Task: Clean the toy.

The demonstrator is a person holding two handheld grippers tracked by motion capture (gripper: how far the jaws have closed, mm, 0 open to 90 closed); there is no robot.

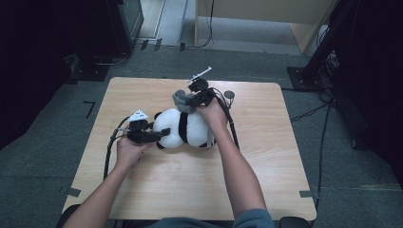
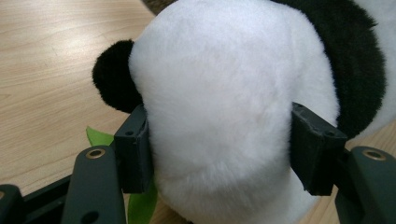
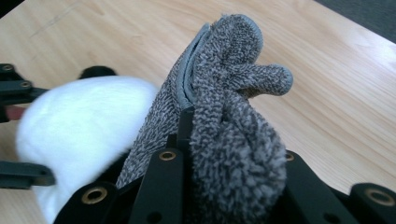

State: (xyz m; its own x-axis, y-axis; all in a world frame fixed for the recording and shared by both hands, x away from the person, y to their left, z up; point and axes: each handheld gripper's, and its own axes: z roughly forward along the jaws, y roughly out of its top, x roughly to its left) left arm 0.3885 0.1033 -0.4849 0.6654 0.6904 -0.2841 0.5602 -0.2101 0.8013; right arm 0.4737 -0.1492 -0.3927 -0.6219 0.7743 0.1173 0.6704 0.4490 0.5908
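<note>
High view: I am bracing the black-and-white plush panda (image 1: 183,128) between my left gripper's (image 1: 157,135) fingers while my right gripper (image 1: 190,101) is pinching a grey terry cloth (image 1: 180,98) at its far side on the pale wooden counter (image 1: 266,161); wiping looks barely begun.

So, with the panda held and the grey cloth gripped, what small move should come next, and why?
Probably lower the right gripper a little so the grey cloth meets the panda's white fur. The left gripper's fingers already clamp the panda's head on the table, and the cloth is bunched just above its body.
</note>
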